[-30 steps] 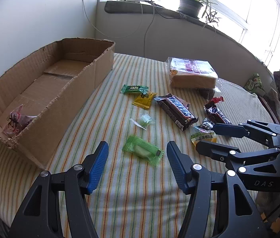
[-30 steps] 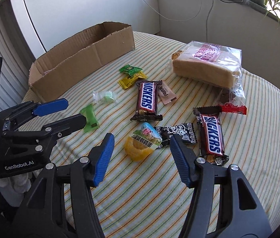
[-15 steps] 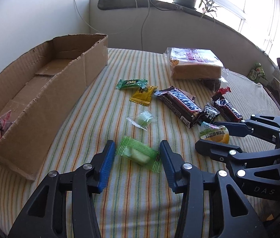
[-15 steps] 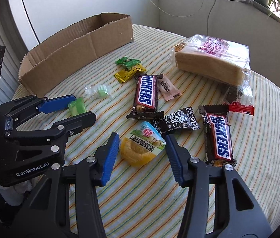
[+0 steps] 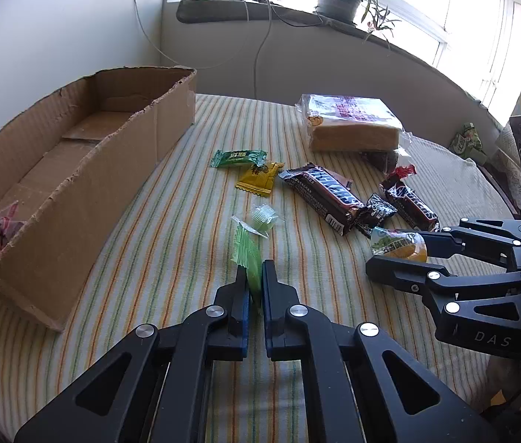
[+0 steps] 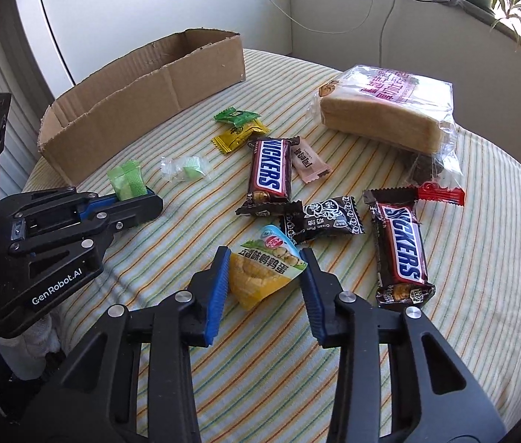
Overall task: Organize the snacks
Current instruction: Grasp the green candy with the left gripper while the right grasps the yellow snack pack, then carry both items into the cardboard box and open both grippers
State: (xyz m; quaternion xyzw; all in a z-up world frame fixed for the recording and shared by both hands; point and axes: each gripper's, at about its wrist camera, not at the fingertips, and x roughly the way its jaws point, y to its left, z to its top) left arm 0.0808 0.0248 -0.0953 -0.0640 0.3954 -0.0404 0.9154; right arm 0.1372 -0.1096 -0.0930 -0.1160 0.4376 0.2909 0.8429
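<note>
My left gripper (image 5: pixel 255 277) is shut on a green wrapped snack (image 5: pixel 246 254), which stands on edge between the jaws; it also shows in the right wrist view (image 6: pixel 126 178). My right gripper (image 6: pixel 265 258) has closed in on a yellow snack cup (image 6: pixel 263 275) with both pads touching its sides; the cup also shows in the left wrist view (image 5: pixel 399 244). A long cardboard box (image 5: pixel 76 170) stands at the left and holds a pink snack (image 5: pixel 1 225).
On the striped cloth lie two Snickers bars (image 6: pixel 271 171) (image 6: pixel 402 247), a black candy (image 6: pixel 325 217), a clear-wrapped green candy (image 6: pixel 185 168), green (image 6: pixel 237 116) and yellow (image 6: pixel 238 134) packets, a pink packet (image 6: pixel 310 160) and a bagged bread loaf (image 6: pixel 386 110).
My left gripper closed on the green snack and turned it on edge. My right gripper moved forward and narrowed onto the yellow cup.
</note>
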